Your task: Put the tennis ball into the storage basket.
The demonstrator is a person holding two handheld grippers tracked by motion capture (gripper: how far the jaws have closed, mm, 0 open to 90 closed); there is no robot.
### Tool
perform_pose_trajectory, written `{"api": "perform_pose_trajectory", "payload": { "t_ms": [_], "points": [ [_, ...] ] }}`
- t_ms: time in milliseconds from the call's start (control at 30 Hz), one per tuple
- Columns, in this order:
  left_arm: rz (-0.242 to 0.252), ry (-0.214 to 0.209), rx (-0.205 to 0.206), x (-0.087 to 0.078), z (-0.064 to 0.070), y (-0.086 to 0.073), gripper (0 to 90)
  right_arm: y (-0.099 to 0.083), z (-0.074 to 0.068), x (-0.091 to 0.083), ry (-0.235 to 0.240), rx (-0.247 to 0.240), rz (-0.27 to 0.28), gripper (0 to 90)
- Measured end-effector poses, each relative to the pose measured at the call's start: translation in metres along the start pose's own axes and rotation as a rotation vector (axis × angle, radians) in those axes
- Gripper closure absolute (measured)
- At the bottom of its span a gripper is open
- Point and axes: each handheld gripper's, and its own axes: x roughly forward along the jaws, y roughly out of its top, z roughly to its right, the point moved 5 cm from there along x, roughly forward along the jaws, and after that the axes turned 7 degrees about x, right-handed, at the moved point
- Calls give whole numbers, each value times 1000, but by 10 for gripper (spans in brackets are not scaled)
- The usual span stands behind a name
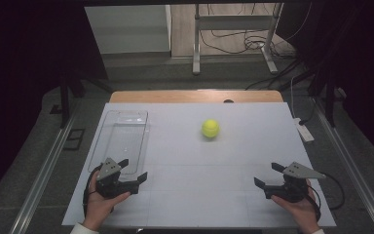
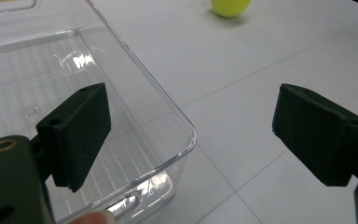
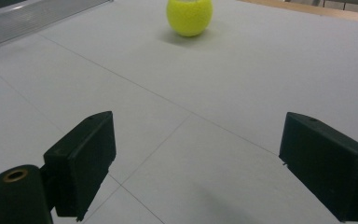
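A yellow-green tennis ball rests on the white table top, a bit right of centre; it also sits far ahead in the left gripper view and in the right gripper view. A clear plastic tray lies empty at the left. My left gripper is open at the tray's near corner, one jaw over the tray, nothing between its jaws. My right gripper stands open near the front right, jaws wide over bare table, well short of the ball.
The white sheet covers a wooden table whose far edge shows behind it. A white power strip lies just off the right edge. A metal stand and cables sit on the floor beyond.
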Motion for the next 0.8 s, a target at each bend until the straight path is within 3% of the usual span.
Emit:
{"api": "perform_pose_trajectory", "payload": {
  "t_ms": [800],
  "points": [
    [10, 1, 3, -2, 1, 4, 130, -1, 3, 4, 5, 9, -4, 113]
  ]
}}
